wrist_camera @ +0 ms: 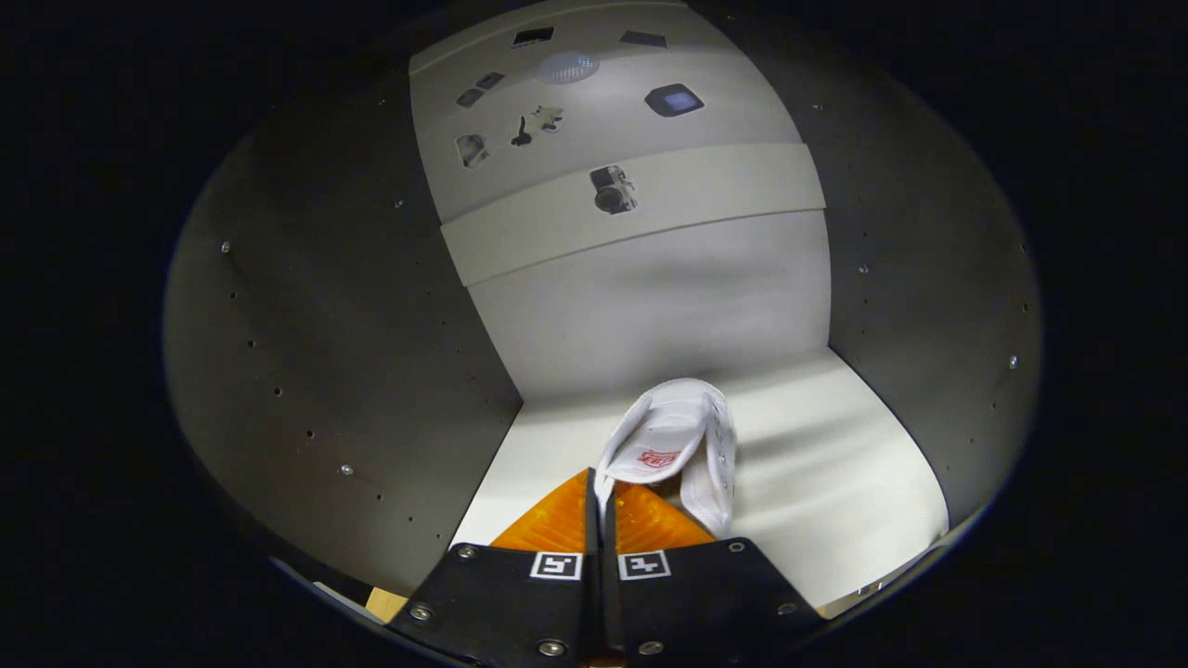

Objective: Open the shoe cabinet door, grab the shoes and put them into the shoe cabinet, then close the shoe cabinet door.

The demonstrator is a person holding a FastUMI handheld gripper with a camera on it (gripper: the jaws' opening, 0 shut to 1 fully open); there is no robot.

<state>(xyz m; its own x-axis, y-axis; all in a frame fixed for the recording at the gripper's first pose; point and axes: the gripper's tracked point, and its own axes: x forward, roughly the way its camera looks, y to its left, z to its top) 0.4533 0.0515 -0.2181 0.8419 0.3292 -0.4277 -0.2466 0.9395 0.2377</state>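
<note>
Gripper [600, 492] is inside the shoe cabinet [353, 353], fingers pressed together on the heel rim of a white shoe [673, 445]; the thin collar edge runs right down the slit between the two pads, so both fingers clamp it. Shoe sits just ahead of the fingers and a bit to their right, heel end at the gripper, toe end pointing away toward the cabinet's back wall [650, 306]. Long axis runs roughly along the gripper's forward line, slightly angled right. Opening of the shoe faces up and toward the camera, insole with a red mark visible. Sole side looks to be resting on the cabinet's white shelf floor [817, 464], though contact under the shoe is hard to confirm. Dark side panels stand on both sides; the shoe is nearer the middle, well apart from either wall.

Judgement: placing step is about done, the shoe is already in the compartment. Next move likely just needs the fingers to part and the gripper to pull straight back along the shoe's axis, so the heel isn't dragged out with it. Door closing not yet done
</note>
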